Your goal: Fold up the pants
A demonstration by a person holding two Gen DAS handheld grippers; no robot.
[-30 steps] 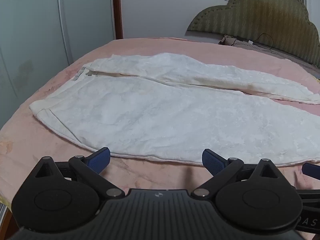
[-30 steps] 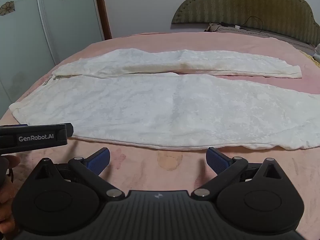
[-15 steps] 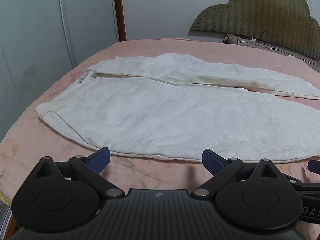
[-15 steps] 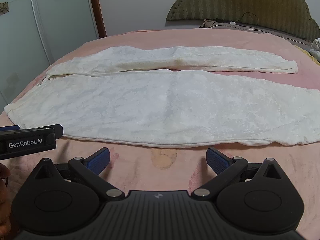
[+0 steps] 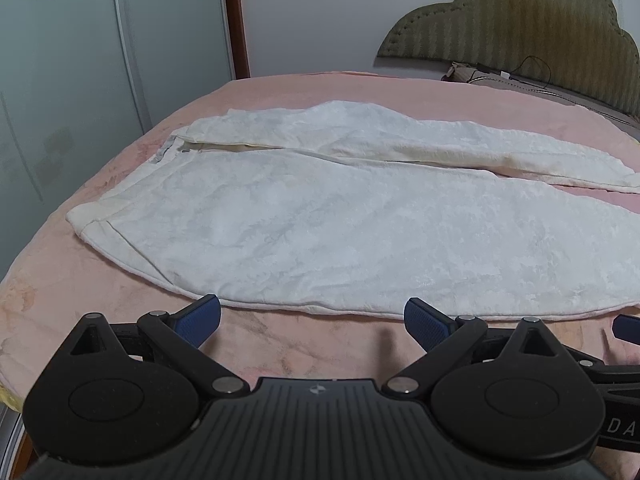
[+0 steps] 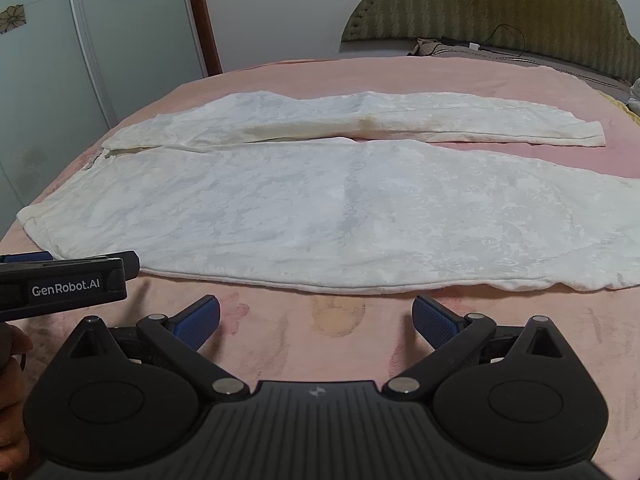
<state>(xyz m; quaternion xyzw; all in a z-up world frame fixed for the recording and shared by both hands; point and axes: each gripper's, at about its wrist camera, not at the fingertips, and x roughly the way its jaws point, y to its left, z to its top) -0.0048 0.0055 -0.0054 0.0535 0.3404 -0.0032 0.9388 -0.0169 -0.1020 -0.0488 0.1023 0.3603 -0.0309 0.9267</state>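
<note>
Pants (image 5: 360, 232) lie crosswise just ahead of both grippers, waistband off to the left. Left gripper (image 5: 312, 316) and right gripper (image 6: 316, 316) both wide open, holding nothing, about equally close to the near edge.

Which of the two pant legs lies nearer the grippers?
The wide front leg, whose long edge runs just ahead of both open grippers. The narrower leg lies beyond it, toward the headboard.

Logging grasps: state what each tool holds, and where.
Nothing is held. The left tool and right tool are open, short of the pants.
</note>
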